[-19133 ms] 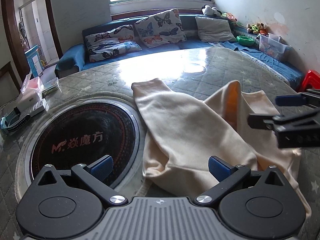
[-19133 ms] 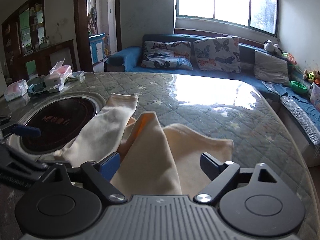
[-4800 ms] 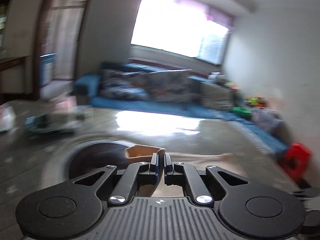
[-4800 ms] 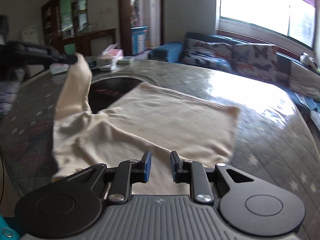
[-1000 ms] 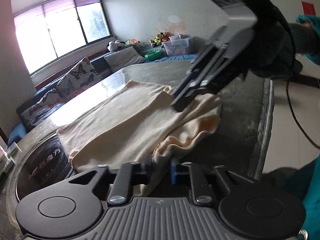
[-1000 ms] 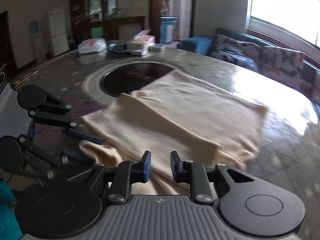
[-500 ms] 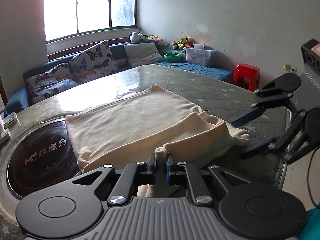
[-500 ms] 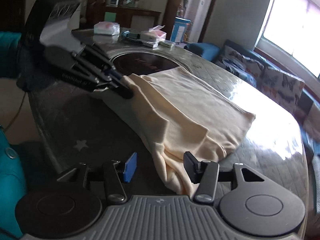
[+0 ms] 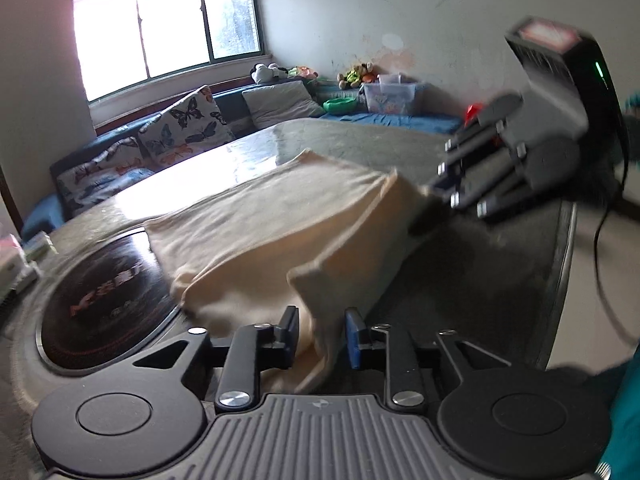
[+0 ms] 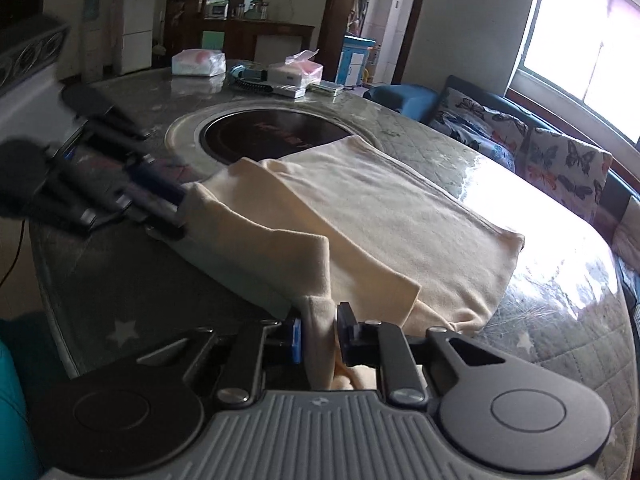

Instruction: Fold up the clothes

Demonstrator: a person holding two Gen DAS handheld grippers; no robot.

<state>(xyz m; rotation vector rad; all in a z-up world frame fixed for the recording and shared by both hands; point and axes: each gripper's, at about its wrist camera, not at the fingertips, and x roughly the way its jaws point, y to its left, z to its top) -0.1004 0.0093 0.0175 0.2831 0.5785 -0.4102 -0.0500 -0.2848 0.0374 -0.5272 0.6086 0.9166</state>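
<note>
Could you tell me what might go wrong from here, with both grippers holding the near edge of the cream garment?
1. The left gripper holds only a bunched corner of the cream garment; it could slip out mid-fold.
2. The right gripper also pinches a narrow bunch, so the lifted edge may fold unevenly.
3. The garment overlaps the black cooktop set in the table, so dragging could wrinkle the far layer.

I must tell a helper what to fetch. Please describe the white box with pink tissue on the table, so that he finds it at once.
On the big quilted table, look past the round black cooktop to the far edge. The tissue box stands there, right of a wrapped white-pink pack; only the box has loose plastic sticking up.
</note>
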